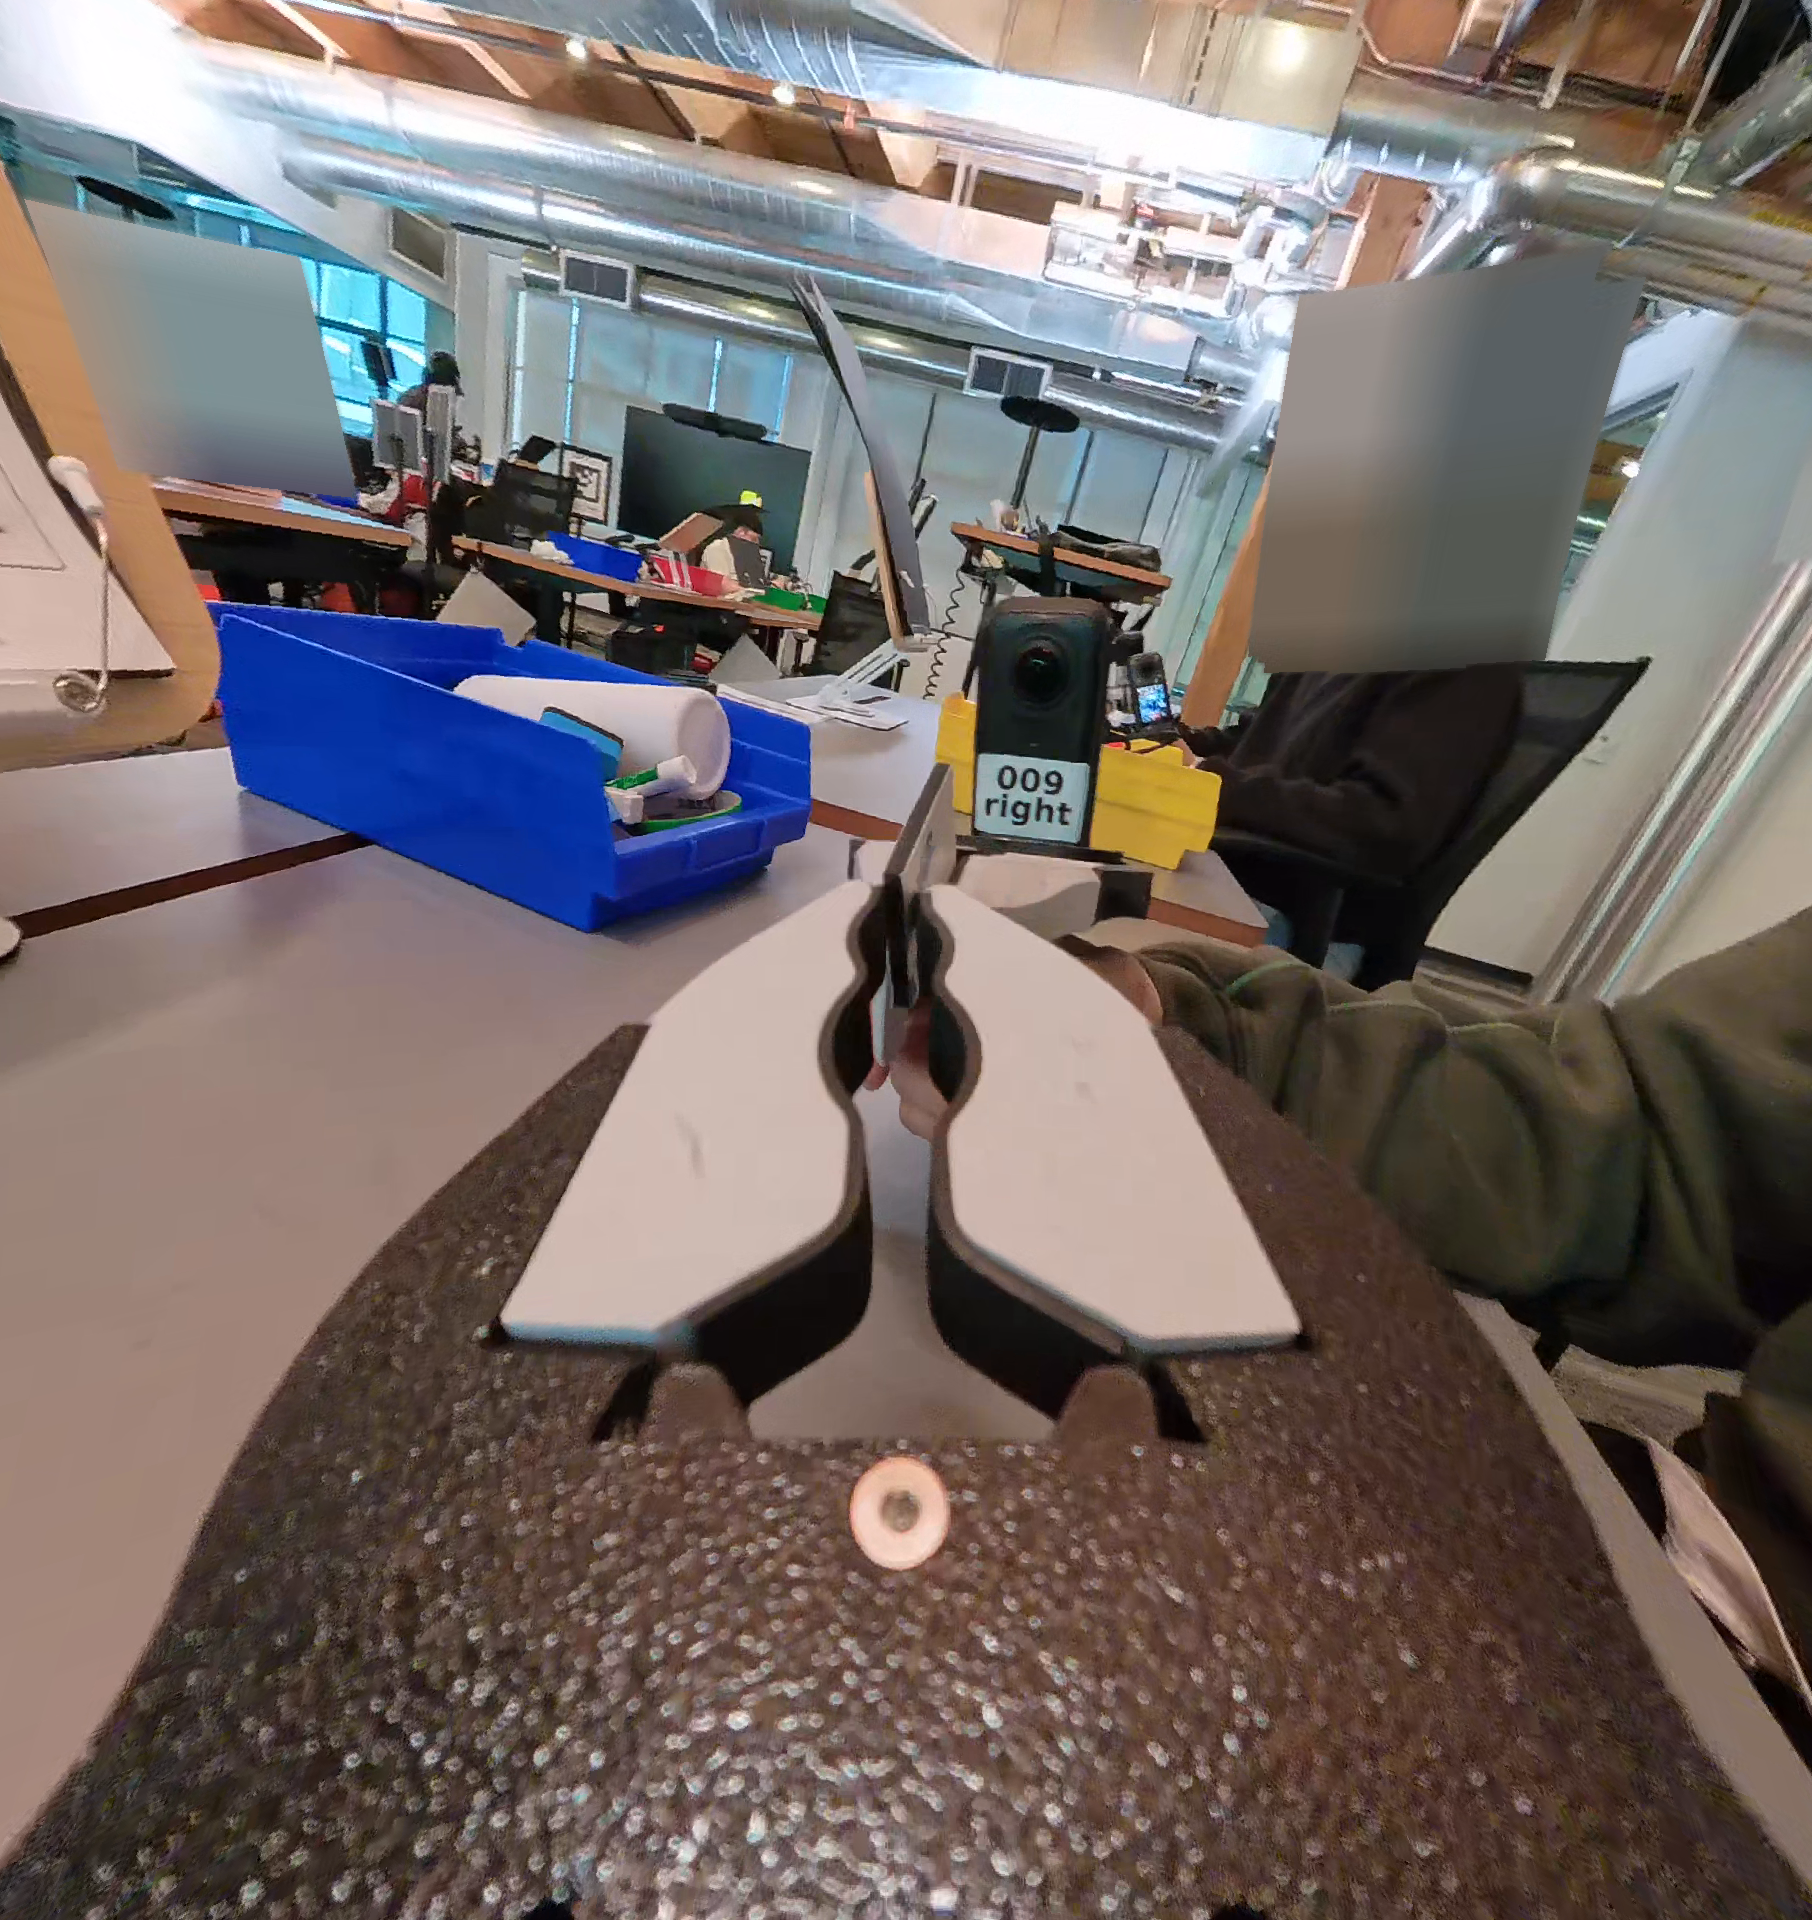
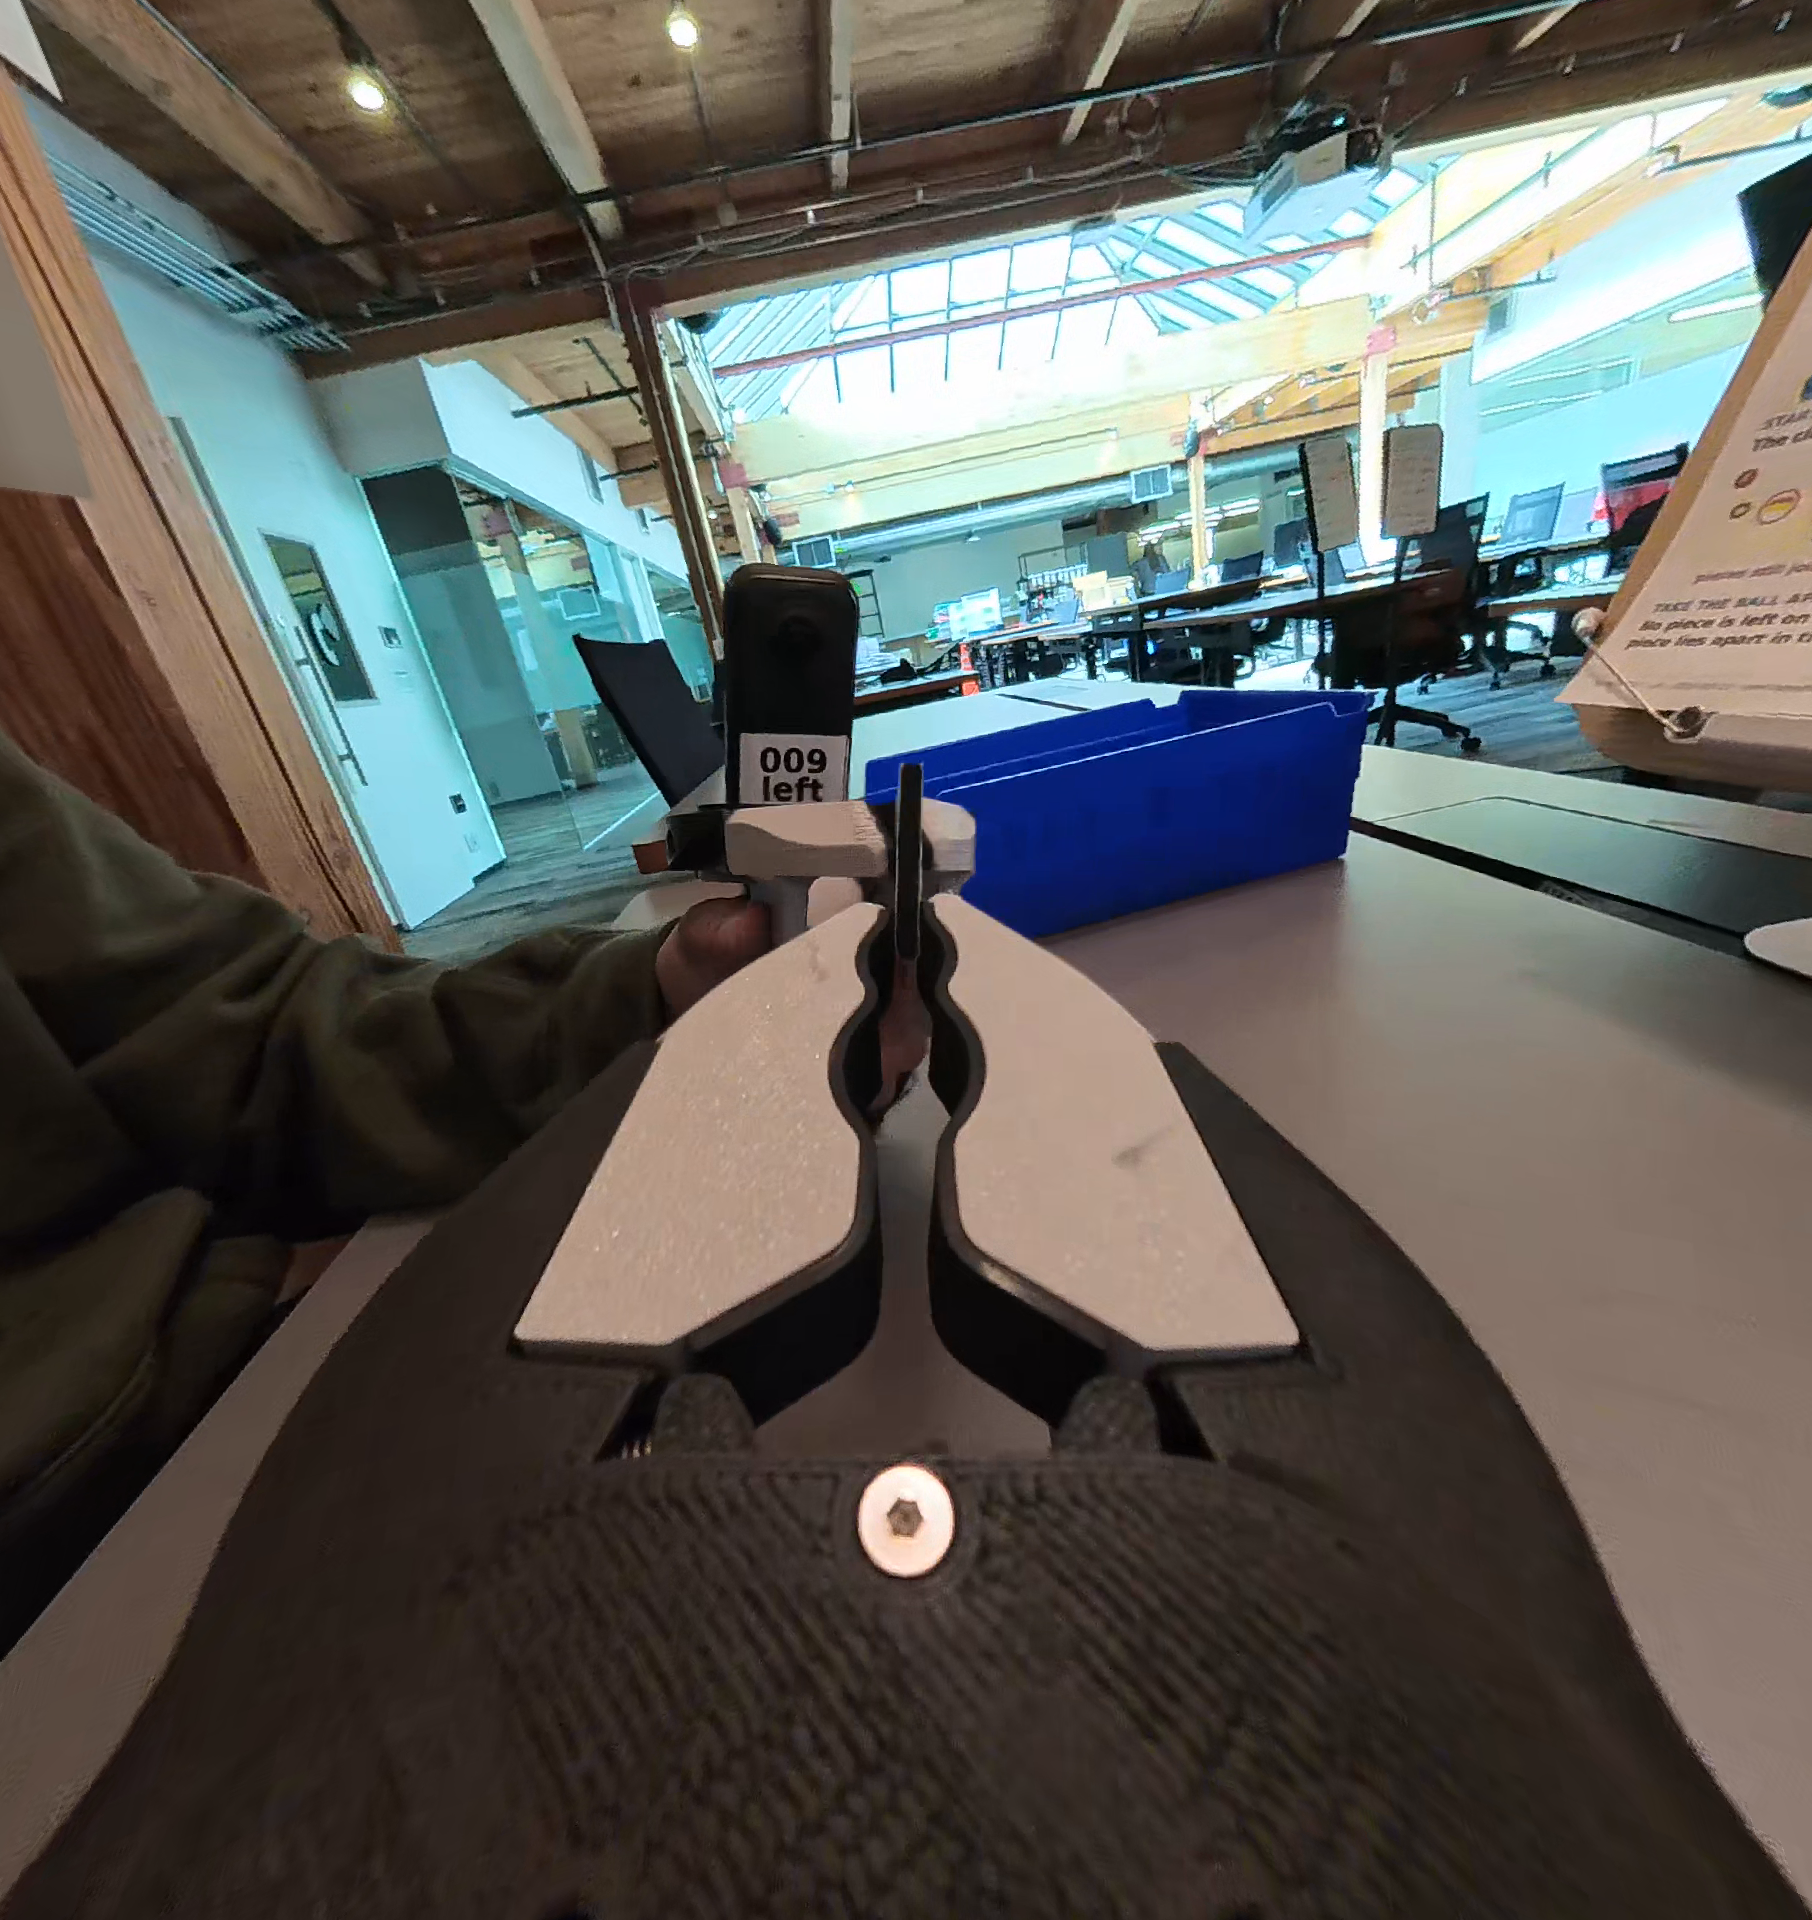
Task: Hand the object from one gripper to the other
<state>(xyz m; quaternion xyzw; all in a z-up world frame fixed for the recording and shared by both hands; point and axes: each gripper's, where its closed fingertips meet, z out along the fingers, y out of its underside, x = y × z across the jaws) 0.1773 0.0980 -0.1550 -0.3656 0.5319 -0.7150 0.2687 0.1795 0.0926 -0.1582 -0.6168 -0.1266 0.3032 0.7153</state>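
Left wrist view shows the blue bin (image 1: pixel 512 774) from its open side w/ a white roll (image 1: pixel 611 717) and small odds inside, plus a yellow bin (image 1: pixel 1156 795) behind the right claw's camera (image 1: pixel 1037 681); right wrist view shows only the bin's (image 2: pixel 1120 800) outer wall, contents hidden, no yellow bin, and a clipboard stand w/ a printed sheet (image 2: pixel 1733 499) at far right. Both claws grip the same thing: a thin flat dark plate (image 1: pixel 907 914), seen nearly edge-on in both views. Left claw (image 1: pixel 904 935) is clenched on its near end, fingertips pinched tight on it; right claw (image 2: pixel 907 935) likewise clamped on the plate (image 2: pixel 909 862), w/ the left claw's grey fingers (image 2: pixel 808 847) visible closed on it farther up. Plate is held in the air above the counter (image 1: pixel 310 1039), between the two claws, which face each other. Its long axis runs roughly upright, top tilted slightly right in left view, near vertical in right view; flat faces turned sideways to each camera. An olive-green sleeve (image 1: pixel 1504 1091) and a hand (image 2: pixel 710 935) hold the handles. Counter is plain grey, smooth. Room: open office, desks, chairs, monitors, exposed ducts and wood beams, skylight in right view.
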